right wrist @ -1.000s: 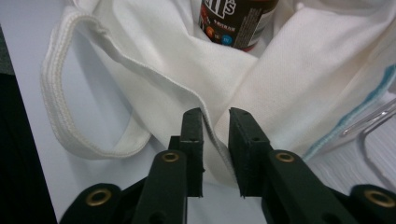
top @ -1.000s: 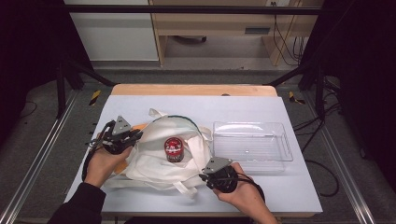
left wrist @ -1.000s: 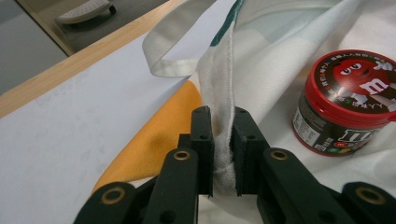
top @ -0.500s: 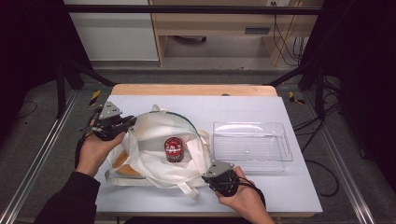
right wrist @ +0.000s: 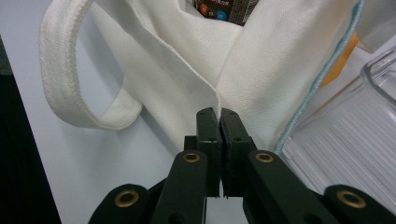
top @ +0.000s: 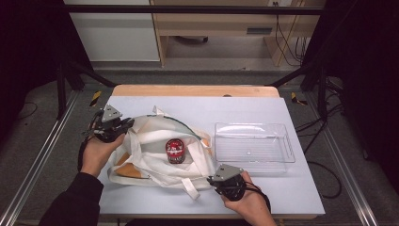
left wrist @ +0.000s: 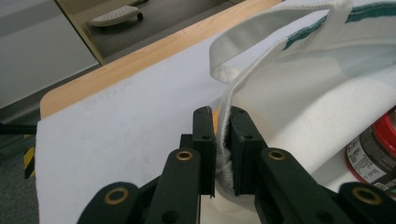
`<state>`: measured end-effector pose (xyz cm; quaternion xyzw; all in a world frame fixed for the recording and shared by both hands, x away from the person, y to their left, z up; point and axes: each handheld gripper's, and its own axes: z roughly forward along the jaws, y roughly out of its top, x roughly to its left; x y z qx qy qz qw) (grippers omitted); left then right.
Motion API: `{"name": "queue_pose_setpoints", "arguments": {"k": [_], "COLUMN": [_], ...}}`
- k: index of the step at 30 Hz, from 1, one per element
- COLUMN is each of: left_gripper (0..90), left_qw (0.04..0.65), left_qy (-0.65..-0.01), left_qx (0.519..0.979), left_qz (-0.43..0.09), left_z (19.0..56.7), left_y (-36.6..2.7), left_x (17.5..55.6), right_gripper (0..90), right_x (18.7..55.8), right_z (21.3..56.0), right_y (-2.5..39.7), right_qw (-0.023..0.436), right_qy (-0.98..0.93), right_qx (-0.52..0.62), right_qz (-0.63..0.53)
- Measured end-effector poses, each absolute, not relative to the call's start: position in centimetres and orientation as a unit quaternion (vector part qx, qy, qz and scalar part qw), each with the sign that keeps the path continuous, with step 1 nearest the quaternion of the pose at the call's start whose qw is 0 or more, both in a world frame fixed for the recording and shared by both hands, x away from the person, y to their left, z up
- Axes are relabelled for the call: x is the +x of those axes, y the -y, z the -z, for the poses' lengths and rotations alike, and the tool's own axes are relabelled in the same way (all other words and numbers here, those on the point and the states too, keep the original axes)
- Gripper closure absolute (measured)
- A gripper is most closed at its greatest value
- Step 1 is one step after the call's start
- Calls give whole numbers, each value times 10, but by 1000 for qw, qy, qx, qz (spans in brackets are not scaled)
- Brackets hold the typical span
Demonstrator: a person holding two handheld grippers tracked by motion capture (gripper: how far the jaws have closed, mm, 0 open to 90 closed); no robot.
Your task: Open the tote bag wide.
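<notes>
Nearest the person, the right gripper (top: 220, 180) is clamped on the near hem of the white canvas tote bag (top: 155, 153); in the right gripper view the jaws are pressed together with a single fabric edge pinched between them (right wrist: 218, 122). One webbing handle (right wrist: 70, 84) is left hanging loose beside that grip, lying on the white table (top: 291, 188). The hold is judged to be an anchor, so the near side of the bag stays pinned low.

Farther in, a can with a red lid (top: 175, 150) is seen standing in the bag's open mouth, with something orange (top: 123, 159) showing under the fabric at the bag's left; what it is cannot be told. Just right of the bag, an empty clear plastic tray (top: 254, 147) is set, its corner near the right gripper.

At the bag's far-left edge, the left gripper (top: 121, 125) is closed on the thick rim seam, fabric bunched between its jaws (left wrist: 223, 158). The rim is held raised and pulled leftward, apparently to keep the mouth spread wide so the can is exposed. A green-striped trim (left wrist: 373, 11) is visible on the far rim.
</notes>
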<state>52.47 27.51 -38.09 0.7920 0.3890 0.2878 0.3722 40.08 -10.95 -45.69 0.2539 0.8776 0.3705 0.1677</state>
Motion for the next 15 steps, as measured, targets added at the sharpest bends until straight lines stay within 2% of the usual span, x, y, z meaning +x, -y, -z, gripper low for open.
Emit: {"name": "queue_pose_setpoints", "arguments": {"k": [15], "left_gripper": [822], "left_qw": [369], "left_qy": [-405], "left_qx": [789], "left_qz": [-278], "left_z": [420], "left_y": [-280], "left_x": [523], "right_gripper": [877], "right_x": [401], "right_z": [462], "right_y": [109], "right_qw": [171], "right_qy": [-875], "right_qx": [255], "right_qz": [-375]}}
